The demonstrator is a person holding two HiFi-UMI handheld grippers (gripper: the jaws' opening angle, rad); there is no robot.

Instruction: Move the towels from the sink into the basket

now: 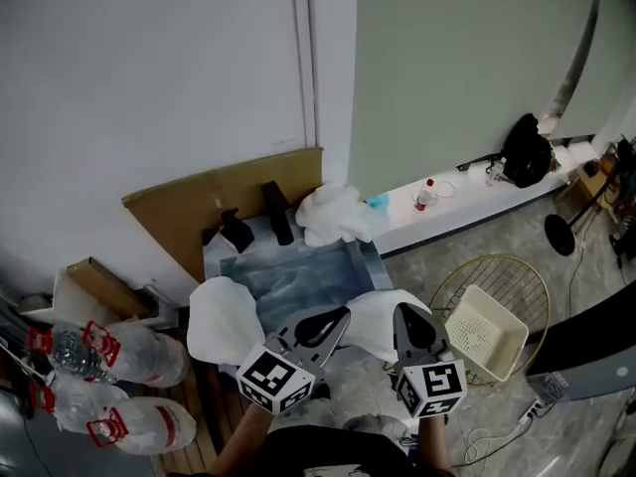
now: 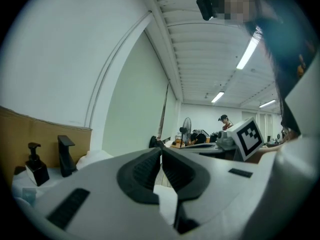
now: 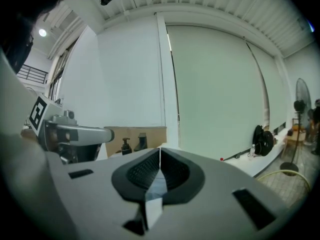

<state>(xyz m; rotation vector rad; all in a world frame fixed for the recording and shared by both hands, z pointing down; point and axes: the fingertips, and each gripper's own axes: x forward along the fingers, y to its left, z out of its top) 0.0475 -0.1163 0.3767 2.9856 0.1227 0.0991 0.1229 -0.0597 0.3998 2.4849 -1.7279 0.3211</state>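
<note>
Three white towels are seen. One towel (image 1: 381, 318) is clamped at once by the left tool (image 1: 338, 318) and the right tool (image 1: 405, 314). Both tools' jaws are pressed together on its cloth, just off the front right corner of the sink (image 1: 298, 271). A second towel (image 1: 224, 316) is draped over the sink's front left edge. A third (image 1: 333, 215) is heaped at the back right corner. One basket (image 1: 487, 334) is set on the floor to the right, on a round wire frame (image 1: 527, 271). One tap (image 1: 278, 212) and one soap pump (image 1: 236, 232) are stood by the sink, with cardboard (image 1: 189, 202) behind. At least two big bottles (image 1: 129, 356) are lying on the left.
</note>
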